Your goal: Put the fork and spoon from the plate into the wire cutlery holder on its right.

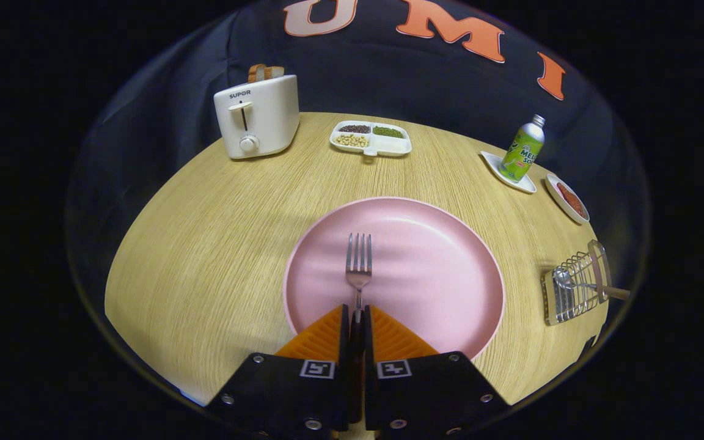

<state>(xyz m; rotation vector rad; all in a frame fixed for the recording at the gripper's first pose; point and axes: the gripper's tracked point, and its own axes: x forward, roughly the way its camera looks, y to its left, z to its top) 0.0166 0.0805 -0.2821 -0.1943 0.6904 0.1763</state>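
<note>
A metal fork point(359, 266) points away from me over the pink plate point(437, 269), its tines toward the far side. My gripper point(358, 313) is shut on the fork's handle, both fingers pressed together around it; the handle's rear end is hidden between them. To the right of the plate lies the wire cutlery holder point(575, 287), and a spoon point(572, 282) with a wooden handle rests in it, bowl toward the plate.
A white toaster point(257, 116) with bread stands at the far left. A divided dish of beans point(370, 138) sits at the back. A green bottle point(522, 150) on a small white tray and a dish of red food point(567, 198) stand far right.
</note>
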